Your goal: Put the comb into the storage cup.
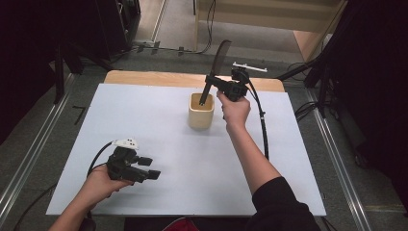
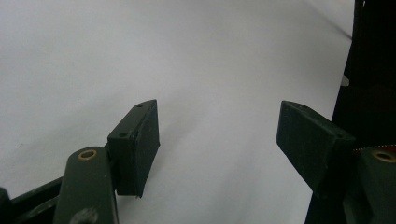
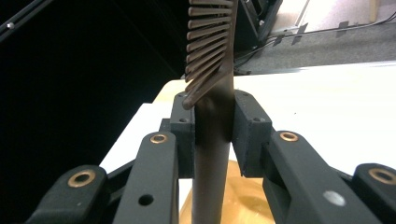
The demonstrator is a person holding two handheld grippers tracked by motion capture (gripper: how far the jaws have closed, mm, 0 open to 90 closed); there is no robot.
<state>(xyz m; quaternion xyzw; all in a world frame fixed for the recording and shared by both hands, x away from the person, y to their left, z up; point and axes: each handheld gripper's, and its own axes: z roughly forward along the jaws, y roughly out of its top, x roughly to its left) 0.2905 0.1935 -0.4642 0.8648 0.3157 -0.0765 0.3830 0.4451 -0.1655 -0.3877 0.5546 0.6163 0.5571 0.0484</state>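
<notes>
Right tool (image 1: 210, 83) gripping comb (image 1: 219, 60) (upright), above cup (image 1: 200, 111); left tool (image 1: 146, 168) agape

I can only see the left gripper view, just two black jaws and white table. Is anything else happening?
Observer: Yes. The right gripper is shut on a dark comb, clamped just below its teeth.
Operator: Where's the comb going?
Observer: Its handle end dips into a cream cup standing on the white table.
Operator: Is the comb straight up?
Observer: Not quite. In the high view it leans, its teeth tipped toward the table's far side.
Operator: And my gripper?
Observer: The left gripper is open and holds nothing, near the table's front left.
</notes>
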